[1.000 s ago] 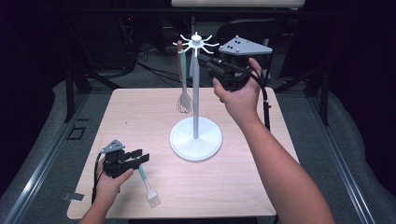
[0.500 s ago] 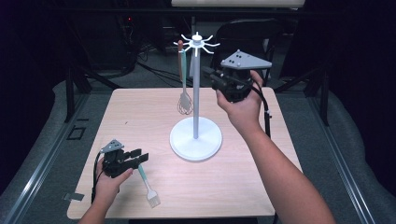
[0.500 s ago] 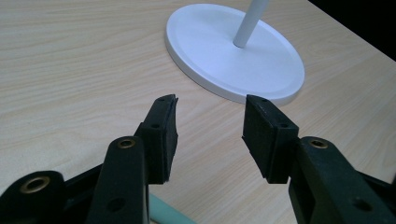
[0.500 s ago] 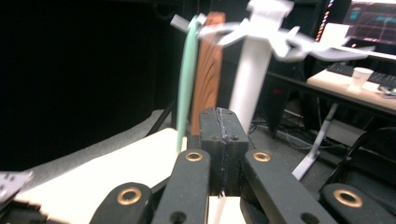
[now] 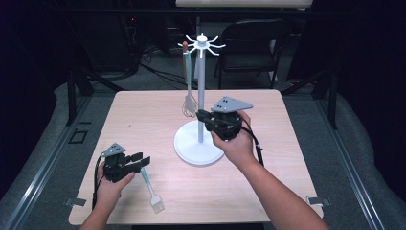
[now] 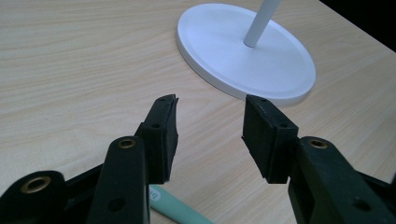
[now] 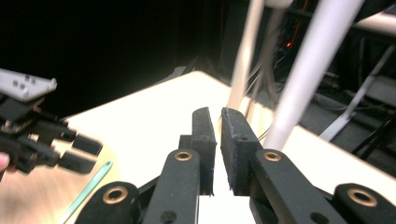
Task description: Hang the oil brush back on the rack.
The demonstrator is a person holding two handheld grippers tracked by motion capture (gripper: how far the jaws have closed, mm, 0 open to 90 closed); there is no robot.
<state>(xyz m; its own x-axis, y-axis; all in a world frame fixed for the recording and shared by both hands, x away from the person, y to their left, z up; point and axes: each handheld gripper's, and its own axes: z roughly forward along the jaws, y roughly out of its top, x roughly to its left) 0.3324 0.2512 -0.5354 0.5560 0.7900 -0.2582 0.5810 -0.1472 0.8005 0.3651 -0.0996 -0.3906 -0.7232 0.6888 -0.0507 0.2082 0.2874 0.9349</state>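
While you keep your left gripper (image 5: 136,162) low over the pale wooden counter (image 5: 287,143), its fingers (image 6: 161,133) stand well apart with nothing between them. Just beneath and slightly behind those fingers lies the task's next thing: a mint-green handled brush with a pale square head (image 5: 152,191), flat on the counter, its handle end peeking out under the left finger in the left gripper view. The fingers do not touch it.

Your right gripper (image 5: 203,116) sits beside the pole of the tall white utensil stand with a round disc base and a crown of hooks on top (image 5: 200,143). Its fingers (image 7: 205,140) are close together with a narrow slit between them; they have just been opening a little, and they hold nothing. Ahead of those fingers, the white pole rises just to one side, not between them.

Above and beyond the right fingers, a wire whisk with a brown and green handle (image 5: 188,86) hangs from one hook of the stand, its wire end dangling near the counter.

Judging from how things lie, the work of hanging utensils looks about half done: the whisk is up on the stand, and the brush is yet to be picked up and hung on a free hook. Your left fingers are best placed to close on it.
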